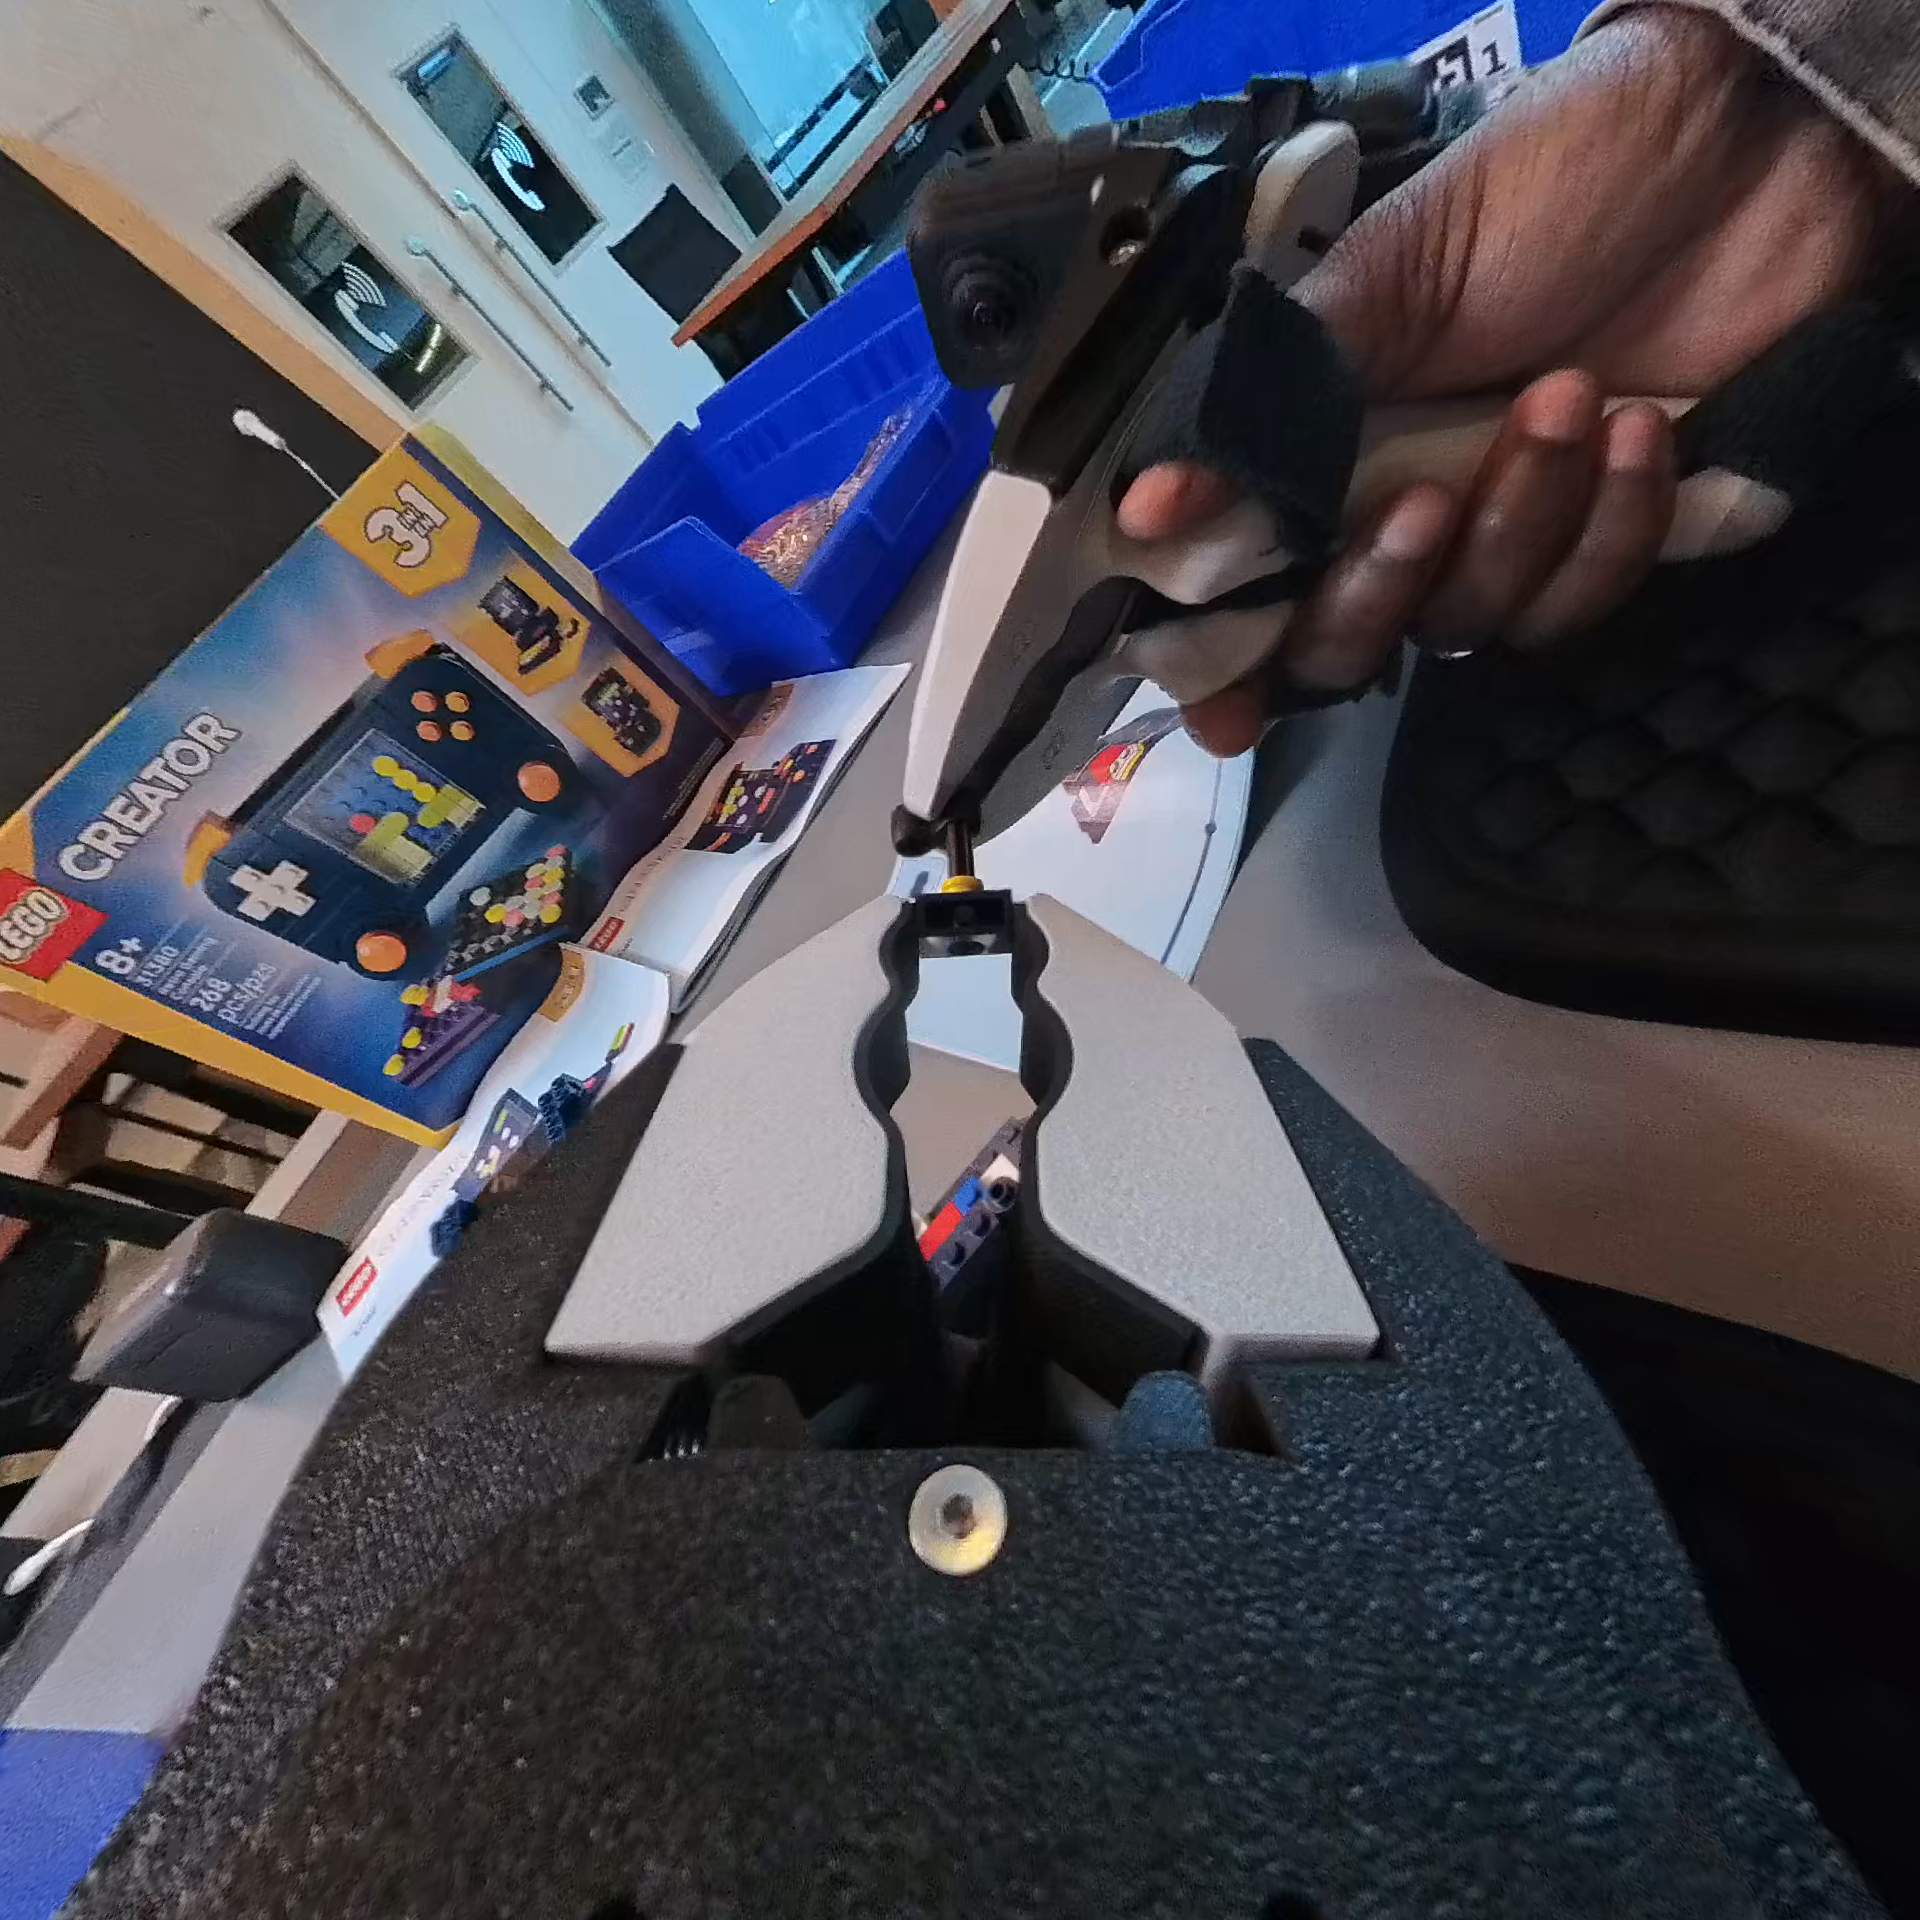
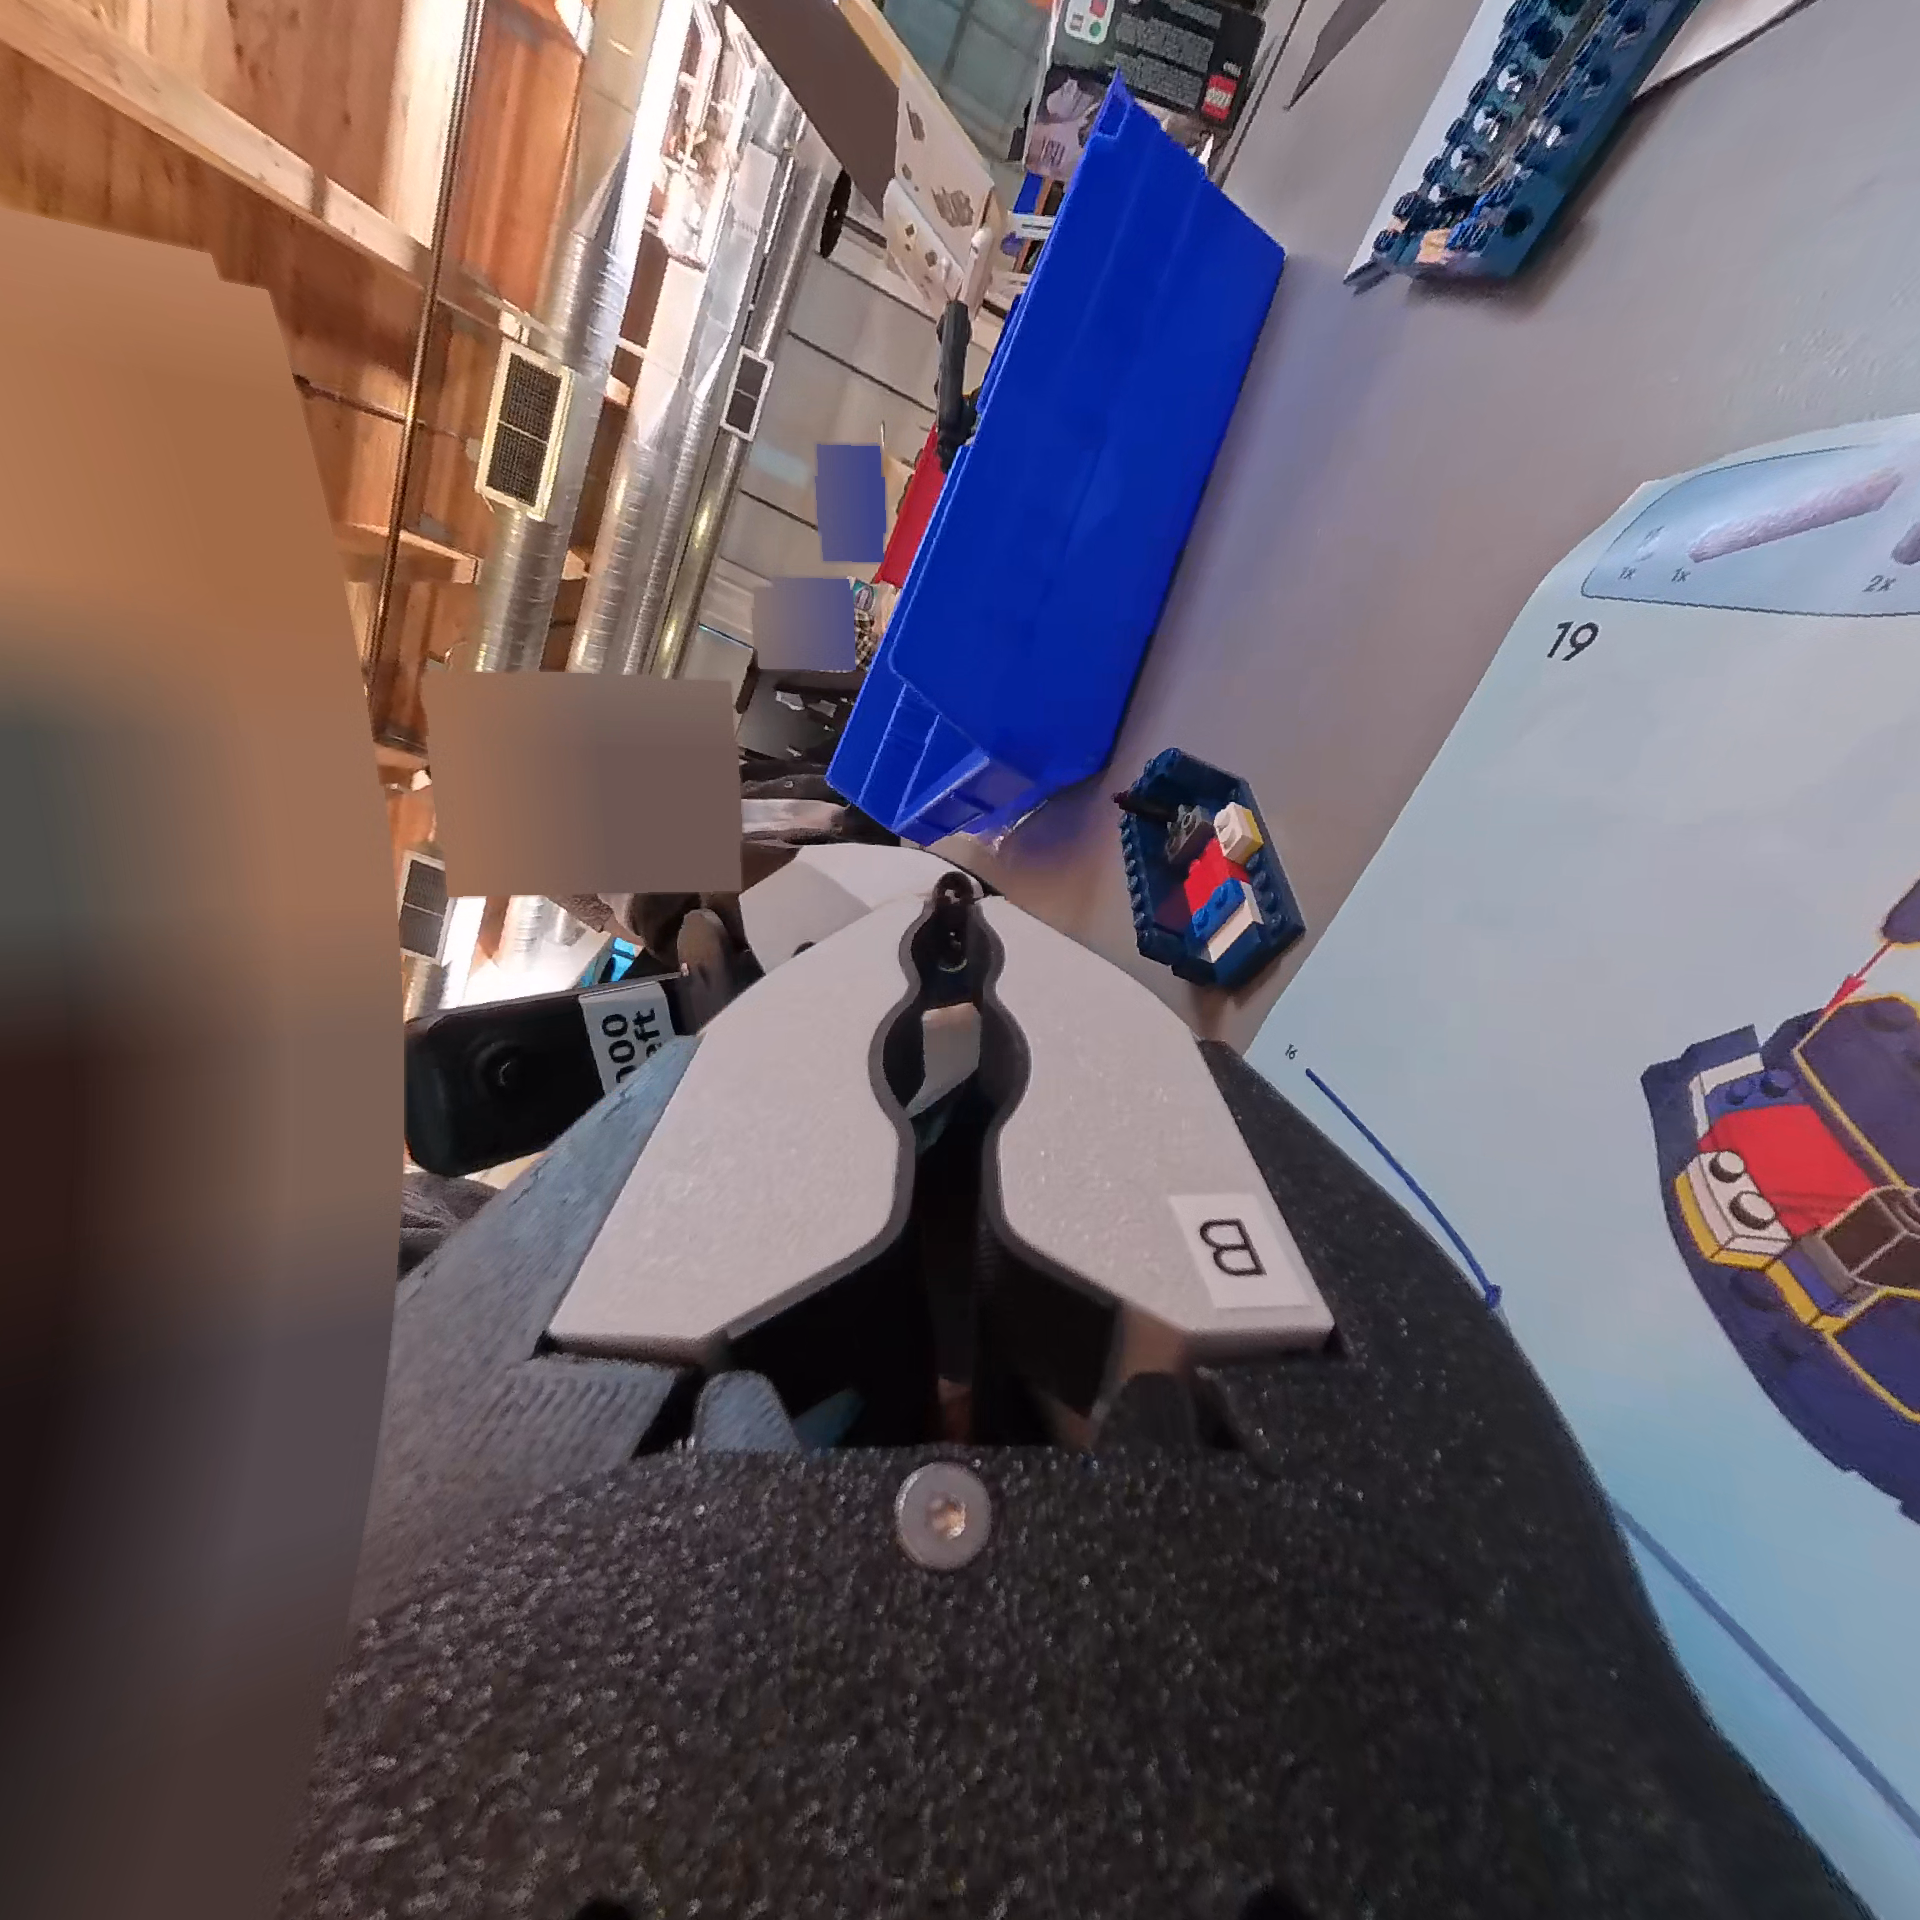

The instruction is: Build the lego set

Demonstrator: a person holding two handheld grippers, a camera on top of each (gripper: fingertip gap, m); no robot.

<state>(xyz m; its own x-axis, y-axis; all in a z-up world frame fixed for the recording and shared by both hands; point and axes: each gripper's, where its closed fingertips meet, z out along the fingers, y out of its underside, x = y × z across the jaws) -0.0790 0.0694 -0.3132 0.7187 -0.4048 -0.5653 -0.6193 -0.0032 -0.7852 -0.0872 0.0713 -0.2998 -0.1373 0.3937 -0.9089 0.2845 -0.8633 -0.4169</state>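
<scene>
Gripping dark brick, left tool; right tool pinching black pin.

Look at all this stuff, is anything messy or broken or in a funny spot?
Nothing looks broken or spilled. The toy brick box leans tilted instead of lying flat, and the booklets overlap loosely beside it. The left gripper pinches a small dark brick, and the right gripper pinches a thin black rod.

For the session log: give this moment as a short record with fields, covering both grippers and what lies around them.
Left gripper: jaws shut on a small dark brick
Right gripper: jaws shut on a thin black rod piece, right above the brick
Under the rod: yellow round piece
Table: blue bin, open instruction booklet, part-built brick model
Behind: toy set box
</scene>
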